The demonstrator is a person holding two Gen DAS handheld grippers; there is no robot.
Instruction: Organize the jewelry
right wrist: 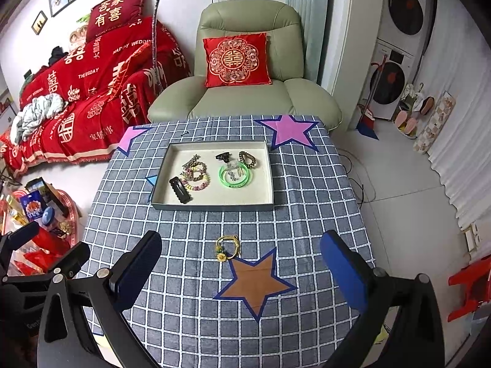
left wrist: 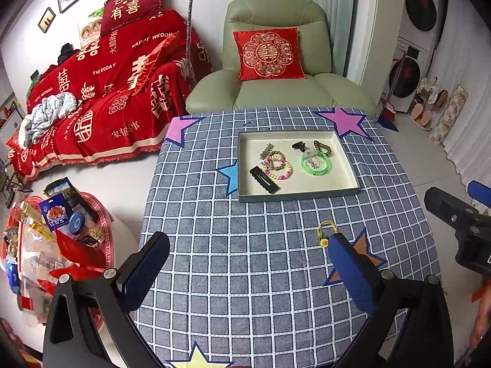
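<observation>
A yellow hair tie with a sunflower charm (right wrist: 226,247) lies on the checked tablecloth beside the orange star; it also shows in the left wrist view (left wrist: 326,230). A shallow grey tray (right wrist: 214,206) holds a green bangle (right wrist: 236,176), beaded bracelets (right wrist: 196,178), a black hair clip (right wrist: 180,190), a black claw clip (right wrist: 222,156) and a brown bead bracelet (right wrist: 247,159). The tray also shows in the left wrist view (left wrist: 299,194). My right gripper (right wrist: 239,271) is open and empty, just short of the hair tie. My left gripper (left wrist: 250,263) is open and empty above the cloth.
The table (right wrist: 322,214) carries star patches. A green armchair (right wrist: 248,61) stands behind it, a red-covered sofa (right wrist: 92,92) at the left. A red basket of packets (left wrist: 55,230) sits on the floor at the left. A red stool (right wrist: 469,285) is at the right.
</observation>
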